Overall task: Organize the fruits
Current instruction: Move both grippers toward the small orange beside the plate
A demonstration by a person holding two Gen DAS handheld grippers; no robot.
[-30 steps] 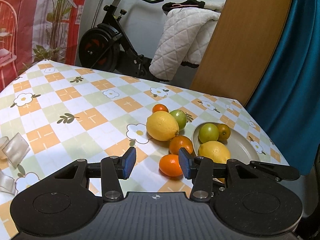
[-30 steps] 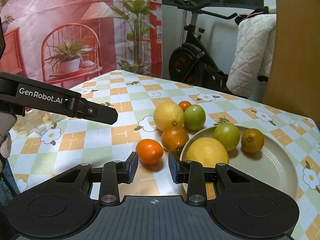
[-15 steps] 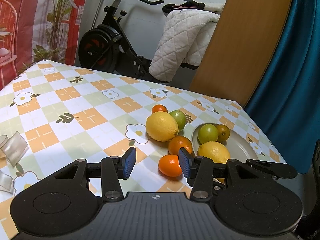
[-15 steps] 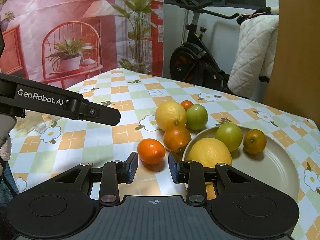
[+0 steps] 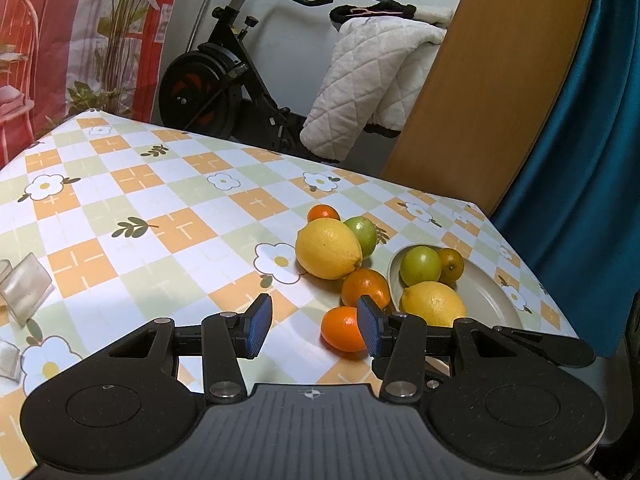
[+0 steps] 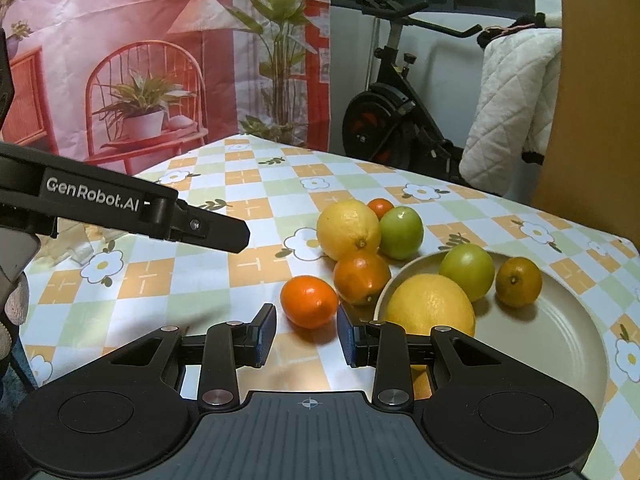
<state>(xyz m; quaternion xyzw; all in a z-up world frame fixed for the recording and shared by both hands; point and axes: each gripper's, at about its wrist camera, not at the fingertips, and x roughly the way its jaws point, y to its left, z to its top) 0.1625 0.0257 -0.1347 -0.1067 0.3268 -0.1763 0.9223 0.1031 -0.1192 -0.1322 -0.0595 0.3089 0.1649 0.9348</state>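
**Fruit half sorted, both tongs empty above the bench**

The plate (image 6: pixel 560 344) serves as landmark. Farthest to its left, the left tongs (image 5: pixel 314 326) hang over the checked bench (image 5: pixel 132 216) with their blue pads (image 5: pixel 257 326) spread apart and nothing between them. Nearer the plate, an orange (image 6: pixel 309 301) lies alone on the cloth, just off the rim. Beyond it a second orange (image 6: pixel 362 276) touches the plate's left edge. Behind that one sits a lemon (image 6: pixel 348 229), with a small orange (image 6: pixel 380 207) and a green fruit (image 6: pixel 401 232) tucked against its far side; all five lie on the bench, outside the plate.

On the plate, from left to right: a large lemon (image 6: pixel 430 306) at the near left rim, a green fruit (image 6: pixel 467 266) behind it, and a dull orange (image 6: pixel 519 281) toward the middle. The right half of the plate is bare.

The right tongs (image 6: pixel 306 334) hover just in front of the plate's left rim, jaws a narrow gap apart and pinching nothing; the lone orange shows just beyond that gap, untouched. A gloved hand (image 6: pixel 12 304) shows at the far left edge of the right view.
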